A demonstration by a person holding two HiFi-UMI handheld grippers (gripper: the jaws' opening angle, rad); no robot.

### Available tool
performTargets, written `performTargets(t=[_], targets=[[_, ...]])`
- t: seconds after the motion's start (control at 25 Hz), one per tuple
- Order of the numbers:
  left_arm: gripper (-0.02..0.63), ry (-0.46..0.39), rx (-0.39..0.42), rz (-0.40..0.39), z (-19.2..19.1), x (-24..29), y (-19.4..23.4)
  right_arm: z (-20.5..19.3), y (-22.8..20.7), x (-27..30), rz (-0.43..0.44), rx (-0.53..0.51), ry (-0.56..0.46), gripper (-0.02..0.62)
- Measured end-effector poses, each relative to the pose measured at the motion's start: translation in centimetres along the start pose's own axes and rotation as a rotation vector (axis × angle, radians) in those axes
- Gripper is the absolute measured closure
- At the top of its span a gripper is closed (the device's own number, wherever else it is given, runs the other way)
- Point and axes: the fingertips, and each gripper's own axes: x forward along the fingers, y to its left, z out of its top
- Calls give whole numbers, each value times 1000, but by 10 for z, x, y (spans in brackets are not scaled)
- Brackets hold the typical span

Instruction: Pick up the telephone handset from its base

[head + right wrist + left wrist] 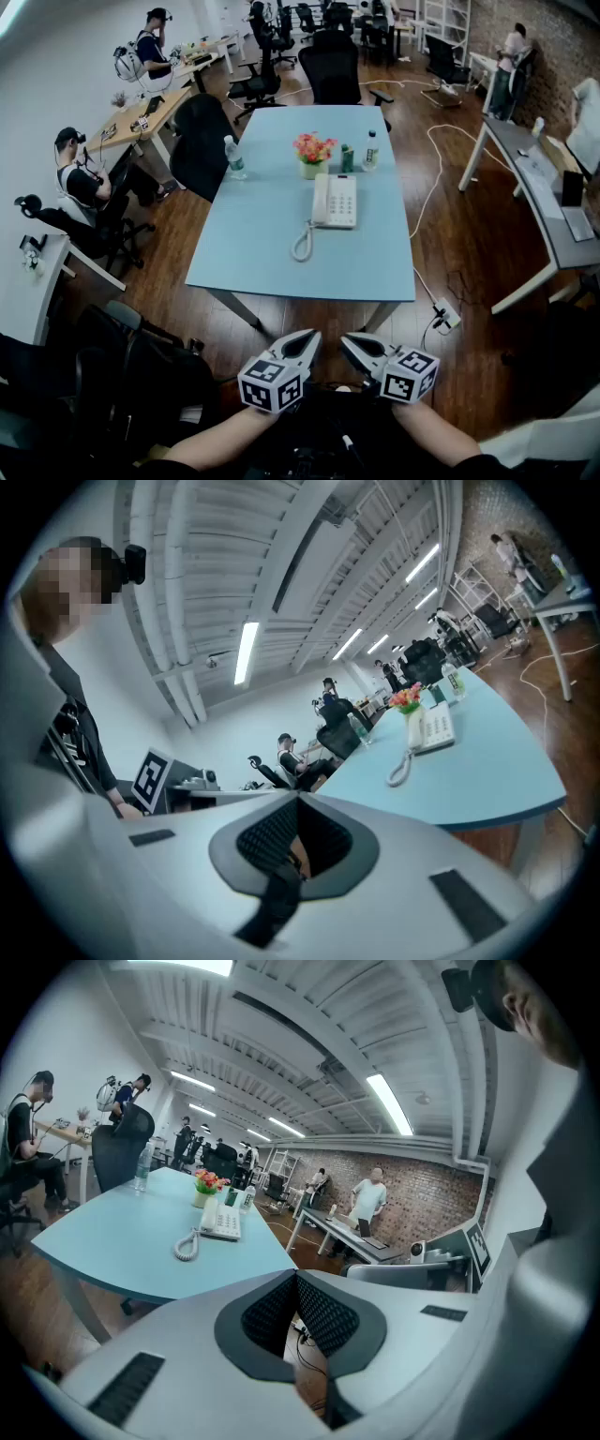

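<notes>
A white telephone (337,200) lies on the light blue table (272,253), its handset (321,199) resting along the left side of the base and its coiled cord (302,243) trailing toward me. Both grippers hang in front of the table's near edge, well short of the phone. My left gripper (310,338) is shut with nothing between its jaws. My right gripper (350,342) is shut as well and holds nothing. The left gripper view has the phone (222,1220) far ahead on the left, and the right gripper view has the phone (434,729) far ahead on the right.
Beyond the phone stand a flower pot (313,156), a green can (347,157) and two bottles (234,157) (371,150). Black chairs ring the table. People sit at desks on the left. A cable and power strip (446,314) lie on the floor at the right, by a grey desk (548,202).
</notes>
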Motion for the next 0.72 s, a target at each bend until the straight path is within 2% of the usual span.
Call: performTargets(t=[0.44,0.72], targets=[[614,22,-5,34,-6,0,9,-3,-3,7,29,48,-9,580],[614,63,9,39,1,9,23,2,-13,21,9,60,-14,580]])
